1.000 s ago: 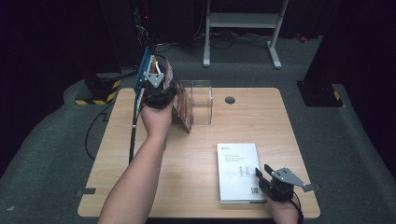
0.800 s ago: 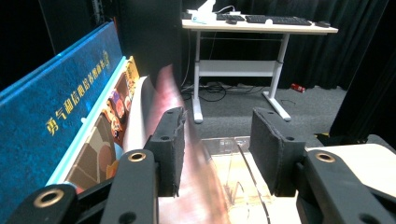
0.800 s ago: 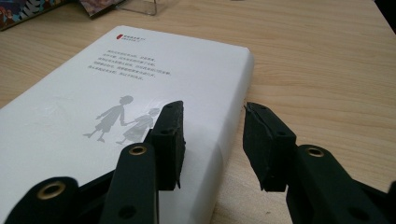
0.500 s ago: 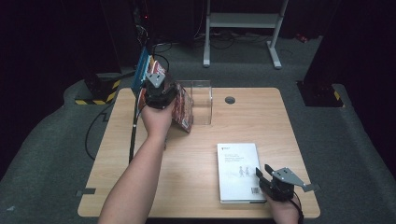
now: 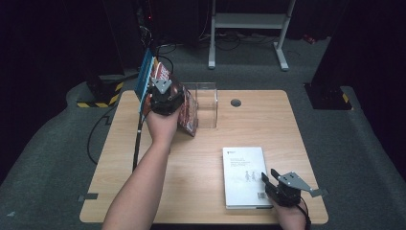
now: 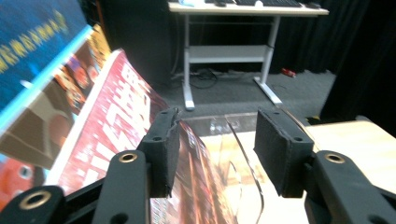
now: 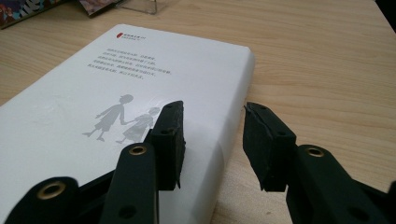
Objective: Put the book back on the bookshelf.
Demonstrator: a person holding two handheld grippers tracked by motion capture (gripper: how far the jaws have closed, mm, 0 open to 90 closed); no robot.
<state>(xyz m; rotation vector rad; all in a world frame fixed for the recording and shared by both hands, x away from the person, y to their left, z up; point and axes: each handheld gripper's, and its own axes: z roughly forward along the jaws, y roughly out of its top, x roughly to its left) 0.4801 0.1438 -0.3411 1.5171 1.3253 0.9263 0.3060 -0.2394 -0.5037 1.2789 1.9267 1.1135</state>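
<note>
Here, pale wooden table (image 5: 143, 191), dark carpeted room, both claws spread, left claw (image 6: 215, 140) just widening, right claw (image 7: 212, 140) empty.

On the table (image 5: 143, 191), a clear holder (image 5: 207, 103) stands at the far left-centre, with leaning books (image 5: 186, 112) against its left side. A flat book (image 5: 244, 167) lies near the right edge on the near side. The left gripper (image 5: 163, 98) sits just left of the leaning books; the right gripper (image 5: 268, 184) rests at the flat book's near right corner.

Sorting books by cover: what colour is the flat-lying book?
White book, with grey figures; best in the right gripper view.
</note>
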